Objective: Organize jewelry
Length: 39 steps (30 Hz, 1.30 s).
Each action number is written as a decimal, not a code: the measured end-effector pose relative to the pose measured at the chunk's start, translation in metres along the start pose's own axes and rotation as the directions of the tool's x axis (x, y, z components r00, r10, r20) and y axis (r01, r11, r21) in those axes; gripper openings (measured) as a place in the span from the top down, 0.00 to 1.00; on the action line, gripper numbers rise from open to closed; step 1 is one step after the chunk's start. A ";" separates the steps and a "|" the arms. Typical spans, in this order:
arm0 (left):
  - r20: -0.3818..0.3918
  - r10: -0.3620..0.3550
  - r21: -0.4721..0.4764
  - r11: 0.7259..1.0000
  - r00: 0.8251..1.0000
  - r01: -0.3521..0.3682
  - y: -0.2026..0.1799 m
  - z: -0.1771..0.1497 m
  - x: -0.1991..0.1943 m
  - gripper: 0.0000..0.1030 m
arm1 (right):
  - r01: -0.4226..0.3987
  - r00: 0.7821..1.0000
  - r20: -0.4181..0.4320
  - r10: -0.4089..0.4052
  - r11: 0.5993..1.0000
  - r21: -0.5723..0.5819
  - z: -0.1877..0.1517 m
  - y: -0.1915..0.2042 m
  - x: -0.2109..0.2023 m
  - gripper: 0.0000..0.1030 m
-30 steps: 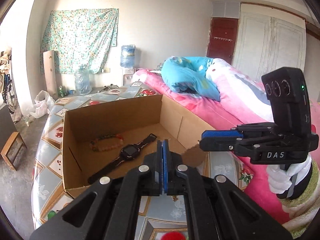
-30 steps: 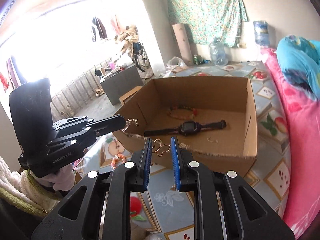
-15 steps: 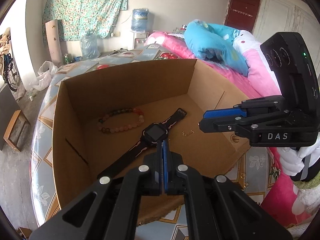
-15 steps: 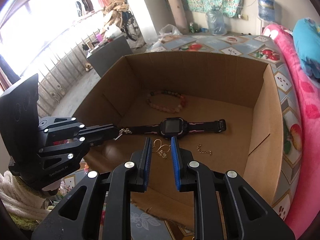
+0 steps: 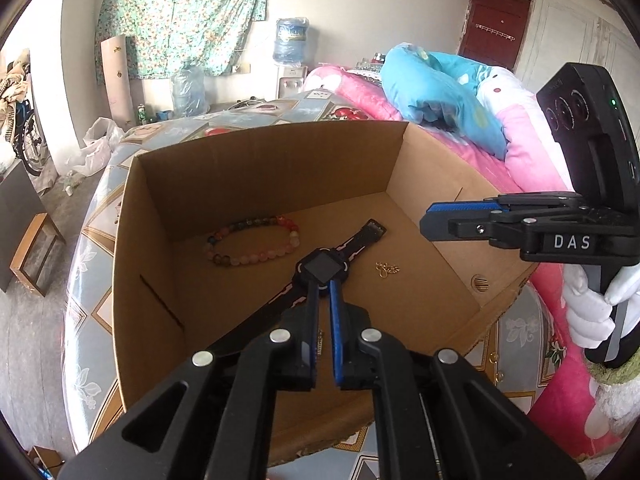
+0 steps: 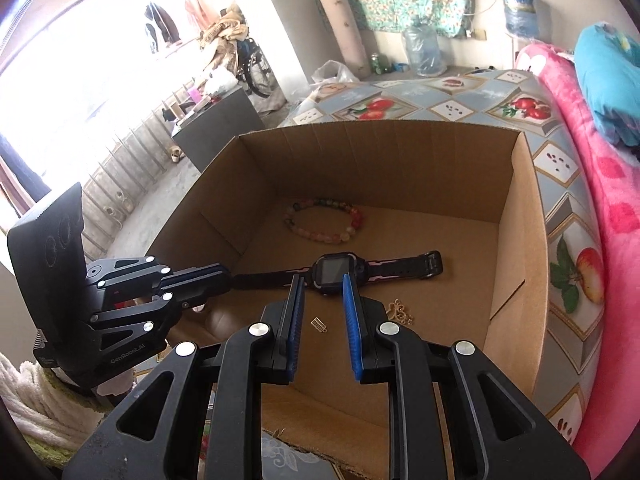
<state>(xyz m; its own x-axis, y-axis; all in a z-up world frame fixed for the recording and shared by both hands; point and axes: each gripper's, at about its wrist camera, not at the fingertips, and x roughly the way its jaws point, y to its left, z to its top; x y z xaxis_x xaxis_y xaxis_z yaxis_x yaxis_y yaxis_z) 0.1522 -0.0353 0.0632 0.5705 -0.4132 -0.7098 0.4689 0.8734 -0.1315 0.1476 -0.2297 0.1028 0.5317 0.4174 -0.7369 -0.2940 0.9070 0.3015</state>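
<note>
A brown cardboard box [image 5: 280,168] is set on a cloth with fruit pictures [image 6: 460,108], and a pink blanket [image 5: 520,160] is seen beside it. The jewelry is found on the floor of the box. A ring of round beads [image 5: 248,260], pink and green and red, is laid near the far wall. A black watch [image 5: 321,270] with pink lines on its strap is stretched flat across the middle, just in front of the beads. A little gold hook piece [image 5: 387,269] is laid close to the watch, on the side of the right gripper. A tiny gold piece with ribs [image 6: 319,324] is seen nearer the front of the box, apart from the watch. The left gripper [image 5: 325,288] is held over the box with its tips pointed down at the watch face. Its jaws are parted only by a thin crack, and nothing is pinched there. The right gripper [image 6: 322,280] is also pointed down into the box, toward the watch. Its jaws are parted more widely and nothing is squeezed by the blue pads; the tiny ribbed piece is only seen through the gap. The right gripper's handle is wrapped by a hand in a white glove [image 5: 592,312].
</note>
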 end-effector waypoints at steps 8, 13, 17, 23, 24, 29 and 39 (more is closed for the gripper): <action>0.095 -0.009 -0.003 1.000 0.995 0.009 -0.003 -0.007 -0.036 0.86 | -0.016 0.993 0.119 0.015 1.000 0.008 -0.010 0.003 -0.047 0.82; 0.173 -0.029 -0.005 1.000 0.984 0.030 -0.005 -0.025 -0.070 0.86 | -0.035 0.976 0.218 0.033 0.999 0.005 -0.031 0.009 -0.089 0.82; 0.206 -0.030 0.007 1.000 0.978 0.029 -0.007 -0.044 -0.093 0.84 | -0.041 0.959 0.279 0.041 0.999 -0.005 -0.052 0.013 -0.116 0.80; 0.171 0.005 -0.006 1.000 0.985 -0.004 -0.007 -0.077 -0.103 0.80 | -0.050 0.945 0.325 0.030 0.997 0.054 -0.086 0.006 -0.139 0.80; 0.160 0.007 -0.011 1.000 0.987 -0.005 -0.007 -0.081 -0.102 0.79 | -0.048 0.946 0.323 0.022 0.996 0.073 -0.092 0.003 -0.140 0.80; 0.080 -0.013 -0.039 0.999 0.997 0.016 -0.013 -0.103 -0.083 0.76 | -0.040 0.960 0.281 -0.011 0.983 0.177 -0.121 -0.014 -0.128 0.78; -0.045 -0.047 0.073 0.996 0.998 0.050 -0.068 -0.127 -0.025 0.73 | 0.106 0.992 0.039 -0.118 0.968 0.228 -0.171 -0.017 -0.058 0.78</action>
<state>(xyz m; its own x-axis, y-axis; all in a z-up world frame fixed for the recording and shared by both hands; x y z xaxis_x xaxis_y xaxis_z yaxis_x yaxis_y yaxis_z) 0.0208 -0.0514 0.0021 0.5166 -0.4419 -0.7334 0.5451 0.8303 -0.1163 -0.0140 -0.2788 0.0376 0.5930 0.3098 -0.7432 -0.0477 0.9349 0.3517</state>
